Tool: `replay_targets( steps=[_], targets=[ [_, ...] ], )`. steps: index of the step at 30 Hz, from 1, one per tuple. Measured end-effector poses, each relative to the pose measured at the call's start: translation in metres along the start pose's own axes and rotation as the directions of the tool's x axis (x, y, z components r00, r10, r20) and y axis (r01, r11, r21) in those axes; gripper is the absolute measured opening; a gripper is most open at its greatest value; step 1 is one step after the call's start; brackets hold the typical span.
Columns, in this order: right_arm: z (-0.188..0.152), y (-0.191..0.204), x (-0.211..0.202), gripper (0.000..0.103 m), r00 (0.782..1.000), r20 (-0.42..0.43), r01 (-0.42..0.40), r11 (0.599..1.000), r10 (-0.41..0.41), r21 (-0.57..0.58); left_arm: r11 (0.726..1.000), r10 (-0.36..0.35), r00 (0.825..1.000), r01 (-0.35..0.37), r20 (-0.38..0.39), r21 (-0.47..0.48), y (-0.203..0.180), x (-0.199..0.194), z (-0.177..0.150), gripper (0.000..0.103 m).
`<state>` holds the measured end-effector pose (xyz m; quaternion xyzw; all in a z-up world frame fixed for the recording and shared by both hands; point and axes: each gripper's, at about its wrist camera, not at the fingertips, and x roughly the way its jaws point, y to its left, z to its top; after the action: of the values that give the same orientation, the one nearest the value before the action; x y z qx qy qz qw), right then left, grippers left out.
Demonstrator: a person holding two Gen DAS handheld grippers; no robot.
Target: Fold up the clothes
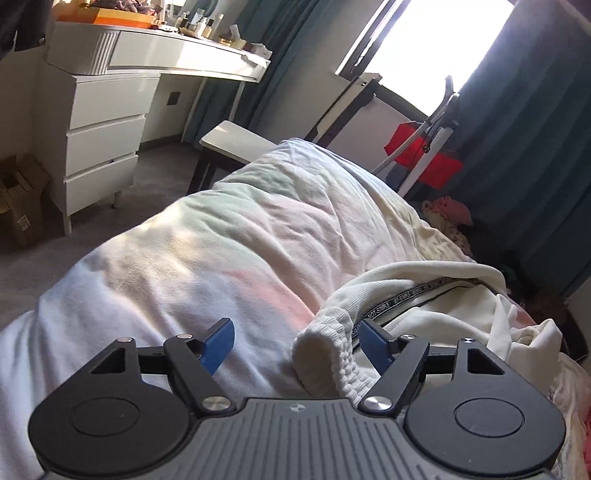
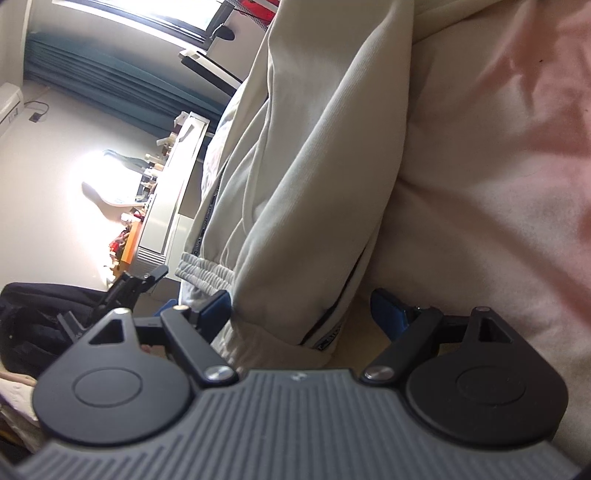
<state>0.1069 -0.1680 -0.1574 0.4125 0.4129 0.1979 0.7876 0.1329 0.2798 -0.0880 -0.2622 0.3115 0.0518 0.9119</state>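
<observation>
Both held low over bed [image 1: 207, 236], pale rumpled cover tinted pink. Left gripper [image 1: 297, 345]: blue pads wide apart, ribbed hem of cream sweatshirt [image 1: 417, 291] bunched between them near the right pad, contact with that pad unclear; black printed tape along inner seam. Right gripper [image 2: 301, 310]: also spread, folded cream sleeve [image 2: 303, 177] running up between fingers; white dresser [image 1: 99, 122] beyond.

Cream garment [image 2: 303, 177] runs off the top edge in the right wrist view and hides the bed [image 2: 498, 184] beneath. Its waistband lettering [image 1: 413, 293] is mostly too small to read, possibly "NOT SIMPLE". Dresser bottles [image 1: 199, 22] blurred.
</observation>
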Motion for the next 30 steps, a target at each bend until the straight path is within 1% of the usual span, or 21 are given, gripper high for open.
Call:
replay_targets(
  steps=[3,4,5,7,12,13,14,16,17,19,20,21,22,23,24,25,26,27,28,29,30],
  targets=[
    [0.008,-0.005,0.002,0.084,1.0,0.004,-0.027,0.999,0.027,0.036,1.0,0.005,1.0,-0.005,0.016,0.028,0.0,-0.002,-0.001,0.075],
    [0.011,-0.007,0.002,0.081,0.999,0.005,-0.039,0.998,0.039,0.057,0.999,-0.001,1.0,0.0,0.015,0.033,-0.001,-0.001,-0.001,0.072],
    [0.014,-0.011,0.002,0.081,0.998,0.005,-0.055,0.994,0.055,0.091,0.999,-0.011,1.0,0.011,0.007,0.036,-0.003,0.003,-0.002,0.069],
    [0.02,-0.018,0.001,0.081,0.996,0.004,-0.083,0.985,0.084,0.152,0.999,-0.019,1.0,0.02,-0.005,0.05,-0.007,0.009,-0.004,0.067],
    [0.023,-0.027,0.001,0.081,0.994,-0.02,-0.096,0.969,0.104,0.226,0.996,0.015,1.0,-0.015,-0.007,0.093,-0.009,0.016,-0.008,0.051],
    [0.023,-0.024,0.003,0.08,0.996,-0.034,-0.079,0.974,0.088,0.213,0.995,0.022,1.0,-0.022,-0.008,0.101,-0.009,0.017,-0.008,0.046],
    [0.022,-0.017,0.008,0.08,0.996,-0.056,-0.052,0.981,0.064,0.187,0.994,0.03,1.0,-0.029,-0.009,0.108,-0.008,0.017,-0.008,0.044],
    [0.018,-0.003,0.019,0.079,0.995,-0.101,0.004,0.99,0.01,0.14,0.991,0.044,0.999,-0.042,-0.011,0.124,-0.008,0.019,-0.008,0.044],
    [0.016,0.001,0.023,0.079,0.992,-0.129,0.023,0.99,-0.005,0.138,0.99,0.05,0.999,-0.048,-0.011,0.131,-0.008,0.02,-0.009,0.044],
    [0.014,0.014,0.033,0.079,0.978,-0.204,0.057,0.993,-0.034,0.105,0.992,0.045,0.999,-0.044,-0.01,0.121,-0.006,0.021,-0.009,0.044],
    [0.014,0.023,0.038,0.079,0.968,-0.242,0.072,0.996,-0.058,0.049,0.994,0.036,0.999,-0.035,-0.008,0.105,-0.004,0.021,-0.009,0.047],
    [0.014,0.035,0.044,0.079,0.957,-0.274,0.088,0.995,-0.094,-0.035,0.996,0.026,1.0,-0.025,-0.005,0.089,-0.003,0.021,-0.009,0.047],
    [0.013,0.045,0.049,0.079,0.945,-0.299,0.101,0.988,-0.131,-0.113,0.997,0.01,1.0,-0.01,-0.005,0.076,-0.002,0.022,-0.009,0.051],
    [0.013,0.051,0.052,0.076,0.936,-0.312,0.114,0.979,-0.163,-0.167,0.998,-0.015,1.0,0.015,-0.006,0.067,-0.001,0.022,-0.008,0.06],
    [0.014,0.056,0.055,0.075,0.929,-0.32,0.124,0.972,-0.184,-0.199,0.997,-0.031,0.999,0.032,-0.007,0.066,-0.002,0.023,-0.008,0.065],
    [0.017,0.054,0.056,0.074,0.933,-0.315,0.128,0.98,-0.172,-0.155,0.997,-0.036,0.999,0.037,-0.008,0.074,-0.004,0.026,-0.009,0.07],
    [0.02,0.051,0.058,0.072,0.939,-0.306,0.13,0.986,-0.157,-0.108,0.996,-0.041,0.999,0.042,-0.008,0.081,-0.005,0.028,-0.009,0.07],
    [0.021,0.046,0.06,0.072,0.95,-0.282,0.124,0.991,-0.135,-0.057,0.995,-0.042,0.999,0.043,-0.009,0.091,-0.007,0.031,-0.009,0.07],
    [0.02,0.041,0.061,0.07,0.96,-0.255,0.115,0.993,-0.115,-0.013,0.994,-0.035,0.999,0.036,-0.011,0.103,-0.009,0.035,-0.009,0.065],
    [0.014,0.034,0.059,0.065,0.971,-0.219,0.105,0.994,-0.101,0.007,0.993,-0.02,1.0,0.021,-0.015,0.12,-0.01,0.04,-0.009,0.057],
    [0.008,0.029,0.057,0.062,0.979,-0.183,0.095,0.995,-0.089,0.024,0.99,-0.005,1.0,0.008,-0.021,0.138,-0.011,0.044,-0.008,0.052]
  ],
)
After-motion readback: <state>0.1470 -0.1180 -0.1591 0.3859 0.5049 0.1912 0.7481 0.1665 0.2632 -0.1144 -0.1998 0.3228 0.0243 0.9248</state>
